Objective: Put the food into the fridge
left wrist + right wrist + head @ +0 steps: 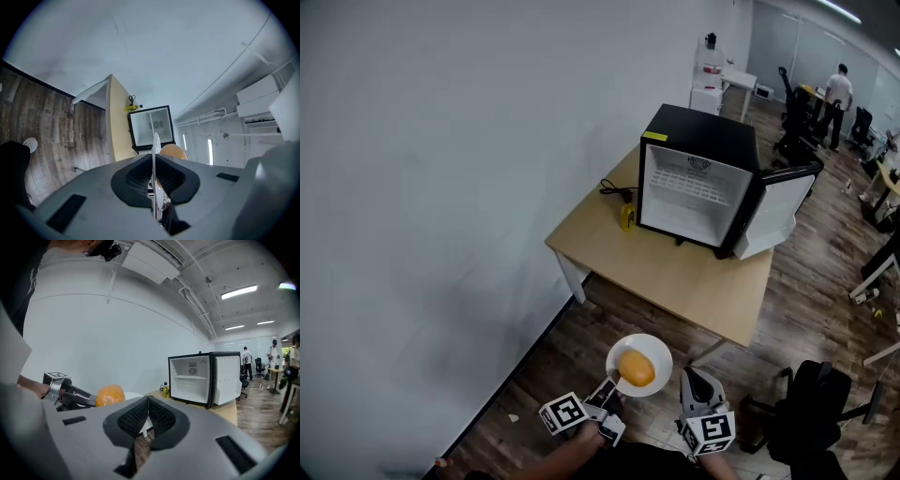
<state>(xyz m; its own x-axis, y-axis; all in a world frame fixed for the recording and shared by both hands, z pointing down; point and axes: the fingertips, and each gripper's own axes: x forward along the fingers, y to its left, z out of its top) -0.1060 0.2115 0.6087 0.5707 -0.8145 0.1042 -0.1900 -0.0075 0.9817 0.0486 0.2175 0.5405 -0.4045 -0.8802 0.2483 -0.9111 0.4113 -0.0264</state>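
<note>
Standing open on the worktop (675, 272), the fridge (698, 141) at 1 o'clock holds nothing yet. The plate (659, 352) carrying the orange food (637, 368) is well apart from it, rim clamped in the left gripper (607, 389) jaws; right gripper (691, 374) jaws are closed, empty. Placement remains.

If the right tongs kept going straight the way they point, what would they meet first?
Probably the table, in front of the open fridge; nothing stands between it and the right tongs. Depth is hard to judge.
</note>
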